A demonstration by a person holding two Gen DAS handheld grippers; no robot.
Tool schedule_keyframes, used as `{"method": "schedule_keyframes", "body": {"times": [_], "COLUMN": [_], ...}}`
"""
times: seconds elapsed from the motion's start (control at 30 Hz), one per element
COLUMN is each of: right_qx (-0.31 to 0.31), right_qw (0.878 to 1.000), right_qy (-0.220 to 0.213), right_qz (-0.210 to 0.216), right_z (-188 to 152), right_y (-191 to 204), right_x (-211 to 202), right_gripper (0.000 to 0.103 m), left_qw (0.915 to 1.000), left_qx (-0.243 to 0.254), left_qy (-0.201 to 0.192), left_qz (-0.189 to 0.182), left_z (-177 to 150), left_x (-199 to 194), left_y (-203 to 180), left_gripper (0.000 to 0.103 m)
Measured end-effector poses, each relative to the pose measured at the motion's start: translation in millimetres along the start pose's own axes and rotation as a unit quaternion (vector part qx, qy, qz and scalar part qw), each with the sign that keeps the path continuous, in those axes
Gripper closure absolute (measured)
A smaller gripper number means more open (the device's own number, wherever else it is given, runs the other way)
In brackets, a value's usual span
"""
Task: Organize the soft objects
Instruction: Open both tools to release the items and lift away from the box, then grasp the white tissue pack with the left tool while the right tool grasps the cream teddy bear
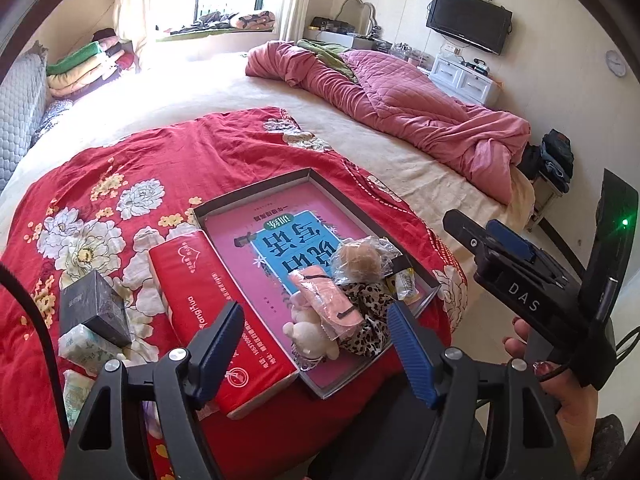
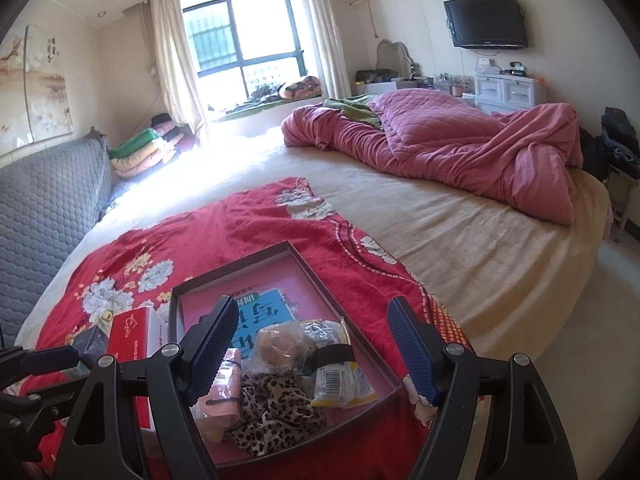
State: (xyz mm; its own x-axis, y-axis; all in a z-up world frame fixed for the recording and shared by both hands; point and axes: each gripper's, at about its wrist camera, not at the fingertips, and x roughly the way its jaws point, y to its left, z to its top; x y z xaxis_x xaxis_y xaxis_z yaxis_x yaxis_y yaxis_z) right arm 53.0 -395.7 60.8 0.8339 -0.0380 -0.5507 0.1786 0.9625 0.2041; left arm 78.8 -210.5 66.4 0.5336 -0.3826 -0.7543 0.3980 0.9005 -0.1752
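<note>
hovering tilted down over the shallow box on the red floral cloth, left tongs spread wide, gripping nothing. sitting apart at three o'clock in the left view, right tongs gaping just as wide, also empty, bare hand wrapping its handle. lying inside the box at its near corner: pink pouch, leopard cloth, white plush toy, bagged bun. resting at nine o'clock beside the box, red tissue pack.
</note>
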Motion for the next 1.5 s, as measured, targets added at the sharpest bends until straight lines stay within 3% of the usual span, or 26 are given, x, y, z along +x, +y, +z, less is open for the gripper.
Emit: {"method": "schedule_keyframes", "body": {"times": [0.2,0.43,0.83,1.27,1.5], "right_qx": [-0.015,-0.044,-0.114,-0.188,-0.212], "right_qw": [0.999,0.996,0.986,0.968,0.954], "right_qy": [-0.008,-0.008,0.003,0.033,0.063], "right_qz": [0.033,0.076,0.120,0.165,0.201], "right_z": [7.0,10.9,-0.6,-24.5,-46.2], "right_y": [27.6,73.5,146.4,219.6,261.5], "right_x": [-14.2,-25.0,-35.8,-29.7,-19.1], "right_gripper": [0.025,0.025,0.025,0.025,0.025], "left_qw": [0.9995,0.9966,0.9818,0.9708,0.9696], "left_qx": [-0.013,-0.055,-0.137,-0.189,-0.197], "left_qy": [-0.011,-0.020,-0.045,-0.037,-0.009], "left_qz": [0.025,0.058,0.124,0.143,0.145], "left_z": [-6.1,-10.8,-31.6,-70.0,-88.5], "left_x": [-20.2,-50.2,-101.0,-102.3,-87.5], "left_y": [24.7,79.0,179.0,251.3,269.6], "left_gripper": [0.030,0.030,0.030,0.030,0.030]}}
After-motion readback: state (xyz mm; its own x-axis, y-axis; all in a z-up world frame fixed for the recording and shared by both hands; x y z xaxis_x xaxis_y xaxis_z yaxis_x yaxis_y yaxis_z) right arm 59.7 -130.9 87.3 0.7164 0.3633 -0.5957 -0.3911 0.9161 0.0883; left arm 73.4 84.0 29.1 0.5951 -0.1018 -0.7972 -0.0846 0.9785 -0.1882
